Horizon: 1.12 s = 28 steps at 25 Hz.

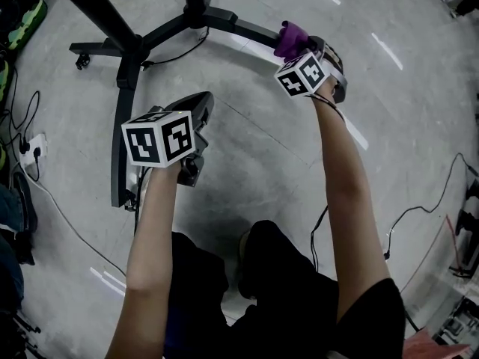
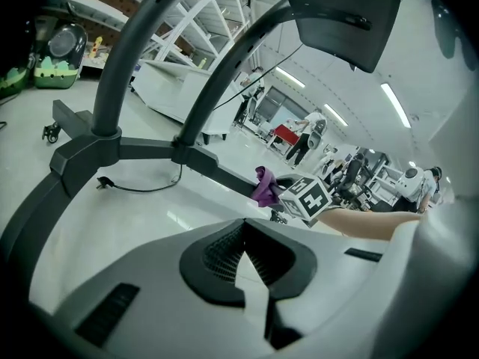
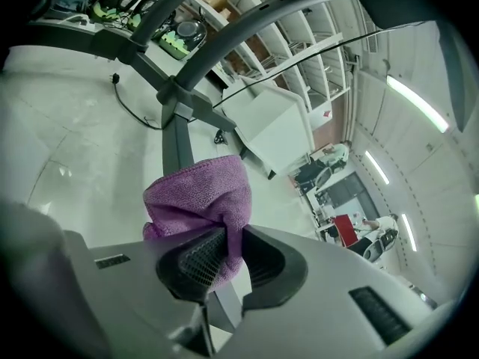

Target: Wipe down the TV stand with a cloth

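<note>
A grey polished floor [image 1: 262,148] fills the head view. Spread across it is the black base of the TV stand [image 1: 168,27], whose flat legs run out from a central hub below two slanting posts. One leg ends in a small caster [image 1: 81,60] at the left.

A person in dark clothes stands over the base with both bare forearms stretched forward, holding a tool in each hand.

The left tool [image 2: 243,249] hangs above the floor just beside the long leg that runs toward the person. Its ribbed pads are brought together with nothing between them. The marker cube [image 1: 159,137] on its back faces the head camera.

The right tool [image 3: 224,256] reaches farther out, to the far end of the leg on the person's right. It is clamped on a bunched purple cloth [image 3: 198,197]. The cloth swells out above the pads and appears to press on the top of that leg. From the left gripper view it sits right on the dark bar, next to the right tool's marker cube [image 1: 302,74].

A thin black cable [image 1: 179,51] loops over the floor between two of the stand's legs. More cables trail along the right edge [image 1: 426,208]. A white power strip [image 1: 34,149] with plugs in it lies at the far left.
</note>
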Each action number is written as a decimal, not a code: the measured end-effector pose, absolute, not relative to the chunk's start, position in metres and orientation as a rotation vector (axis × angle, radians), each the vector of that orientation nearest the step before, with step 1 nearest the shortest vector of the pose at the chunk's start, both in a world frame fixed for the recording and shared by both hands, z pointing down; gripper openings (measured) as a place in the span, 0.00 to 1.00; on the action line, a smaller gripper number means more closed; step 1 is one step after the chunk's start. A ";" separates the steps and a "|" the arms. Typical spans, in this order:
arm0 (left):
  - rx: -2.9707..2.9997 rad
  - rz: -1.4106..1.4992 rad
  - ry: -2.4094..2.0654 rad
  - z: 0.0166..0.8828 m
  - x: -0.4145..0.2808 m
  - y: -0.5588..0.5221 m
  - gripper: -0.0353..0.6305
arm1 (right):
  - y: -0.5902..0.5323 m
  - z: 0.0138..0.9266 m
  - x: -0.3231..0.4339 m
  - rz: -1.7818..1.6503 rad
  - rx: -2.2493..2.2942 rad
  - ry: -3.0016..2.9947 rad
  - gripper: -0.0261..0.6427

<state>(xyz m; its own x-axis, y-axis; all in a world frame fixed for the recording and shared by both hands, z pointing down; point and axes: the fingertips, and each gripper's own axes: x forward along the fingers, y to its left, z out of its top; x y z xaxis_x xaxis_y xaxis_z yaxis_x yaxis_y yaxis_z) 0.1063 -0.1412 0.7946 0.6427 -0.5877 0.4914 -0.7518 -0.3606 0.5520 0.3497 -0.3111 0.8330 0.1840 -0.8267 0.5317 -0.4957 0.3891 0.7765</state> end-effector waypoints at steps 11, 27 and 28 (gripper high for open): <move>2.083 0.271 -0.955 0.807 0.144 -0.139 0.06 | -0.282 0.833 0.412 -0.311 1.301 -1.394 0.15; 2.096 0.298 -0.892 0.817 0.175 -0.134 0.06 | -0.259 0.835 0.454 -0.271 1.322 -1.335 0.15; 2.095 0.298 -0.890 0.817 0.176 -0.133 0.06 | -0.259 0.835 0.455 -0.262 1.327 -1.334 0.15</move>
<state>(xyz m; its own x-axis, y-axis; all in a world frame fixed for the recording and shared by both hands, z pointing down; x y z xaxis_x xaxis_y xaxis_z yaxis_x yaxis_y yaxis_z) 0.1755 -0.1335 0.8171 0.7221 -0.4913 0.4871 -0.6855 -0.4133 0.5994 0.4548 -0.2587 0.8347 0.3229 -0.7793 0.5371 -0.5184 0.3291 0.7893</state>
